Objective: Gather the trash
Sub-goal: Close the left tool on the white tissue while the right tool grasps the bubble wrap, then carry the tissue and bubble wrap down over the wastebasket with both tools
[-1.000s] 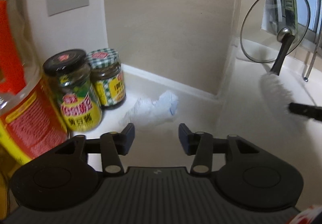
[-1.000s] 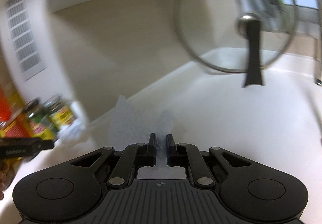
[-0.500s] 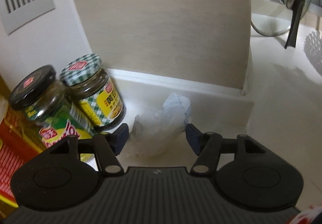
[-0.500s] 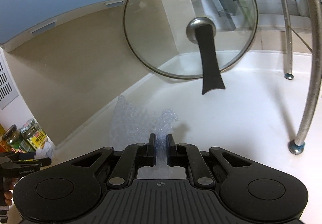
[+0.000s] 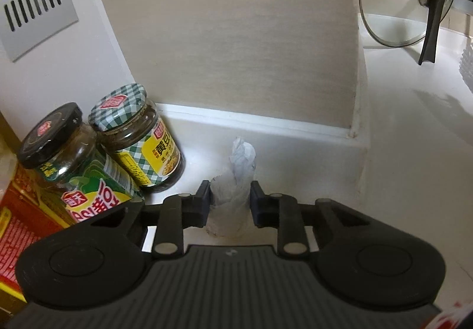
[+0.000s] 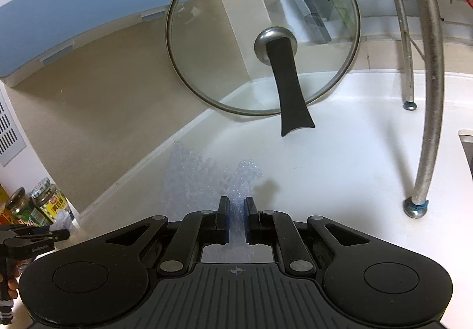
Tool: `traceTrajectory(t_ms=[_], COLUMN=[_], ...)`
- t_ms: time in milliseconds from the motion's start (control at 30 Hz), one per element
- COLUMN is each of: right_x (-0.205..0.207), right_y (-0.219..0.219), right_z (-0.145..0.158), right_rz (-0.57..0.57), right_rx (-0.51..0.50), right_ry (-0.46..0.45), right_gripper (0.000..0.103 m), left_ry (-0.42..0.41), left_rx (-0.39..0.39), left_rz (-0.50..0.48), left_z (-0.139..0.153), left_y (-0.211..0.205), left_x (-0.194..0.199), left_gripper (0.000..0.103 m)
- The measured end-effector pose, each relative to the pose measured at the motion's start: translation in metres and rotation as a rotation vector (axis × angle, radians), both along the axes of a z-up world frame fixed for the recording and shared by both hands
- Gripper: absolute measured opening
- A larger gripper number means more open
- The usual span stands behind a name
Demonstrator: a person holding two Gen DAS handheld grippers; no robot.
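Against the counter's corner, left wrist view, the left gripper (image 5: 230, 201) is closing its jaws on a crumpled white paper wad (image 5: 235, 181) beside a checked-lid jar (image 5: 139, 139); the wad's base is hidden, and a half second ago the jaws stood wide. Right wrist view: the right gripper (image 6: 235, 219) stays clamped on a clear bubble-wrap scrap (image 6: 201, 178), its lower part hidden; the glass pot lid (image 6: 263, 42) is sharper than before.

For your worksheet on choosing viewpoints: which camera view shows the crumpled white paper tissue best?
The left wrist view: the crumpled white paper tissue stands large and centred between the closing left tongs. The right wrist view shows it only as a small white scrap beside the jars at the far left.
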State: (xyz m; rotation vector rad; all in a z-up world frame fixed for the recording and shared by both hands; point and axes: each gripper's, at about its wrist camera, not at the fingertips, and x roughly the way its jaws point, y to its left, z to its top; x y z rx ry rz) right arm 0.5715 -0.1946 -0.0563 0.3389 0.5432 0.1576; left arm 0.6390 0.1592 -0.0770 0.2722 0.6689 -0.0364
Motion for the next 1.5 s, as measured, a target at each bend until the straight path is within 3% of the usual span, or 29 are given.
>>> traceTrajectory(t_ms=[200,400,867,1200,1500], right_x=[-0.01,-0.03,-0.118,-0.189,-0.253], right_y=[-0.008,-0.013,-0.026,-0.032,-0.018], right_z=[0.009,0.02,0.036,0.02,-0.01], right_rz=[0.022,0.087,0.412,0.646,0.767], right_rx=[0.016,0.043,0.127,0.137,0.062], right_ry=[-0.016,-0.042,-0.037,0.038,0.124], right_gripper=[0.01,0.01,0.01,0.01,0.01], left_ry=[-0.03,-0.074,-0.144,-0.104,0.024], left_rx=[-0.051,-0.155,-0.301,-0.385,-0.451], left_rz=[0.036,0.083,0.231,0.374,0.444], left_z=[0.017,0.045,0.095,0.078,0.028], left_y=[0.003,0.006,-0.061,-0.137,-0.16], left_x=[-0.026,-0.074,-0.26,-0.381,-0.427], left_gripper=[0.023,0.023,0.023,0.023,0.023])
